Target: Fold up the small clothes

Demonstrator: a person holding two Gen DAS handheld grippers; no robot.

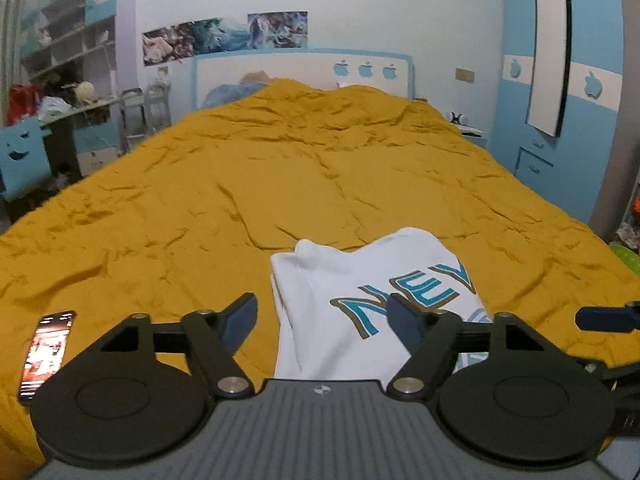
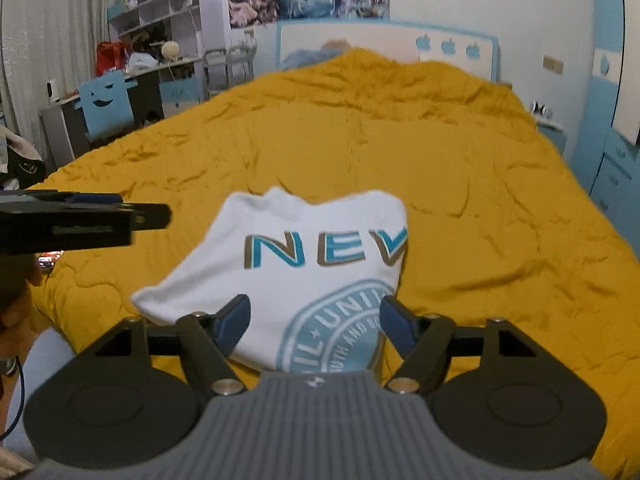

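A mustard-yellow bedspread (image 1: 280, 184) covers the wide bed. Near its front edge lies a folded white T-shirt (image 2: 304, 240) with teal lettering. The left gripper (image 1: 322, 316) and right gripper (image 2: 314, 320) hover above it, fingers spread, gripping nothing. A lit phone (image 1: 48, 350) rests far left.

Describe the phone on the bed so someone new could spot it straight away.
Start at the big bed with the mustard-yellow cover. Near its front edge lies a folded white shirt; the phone lies on the cover to the shirt's left. It is the only small dark slab there, its screen lit.
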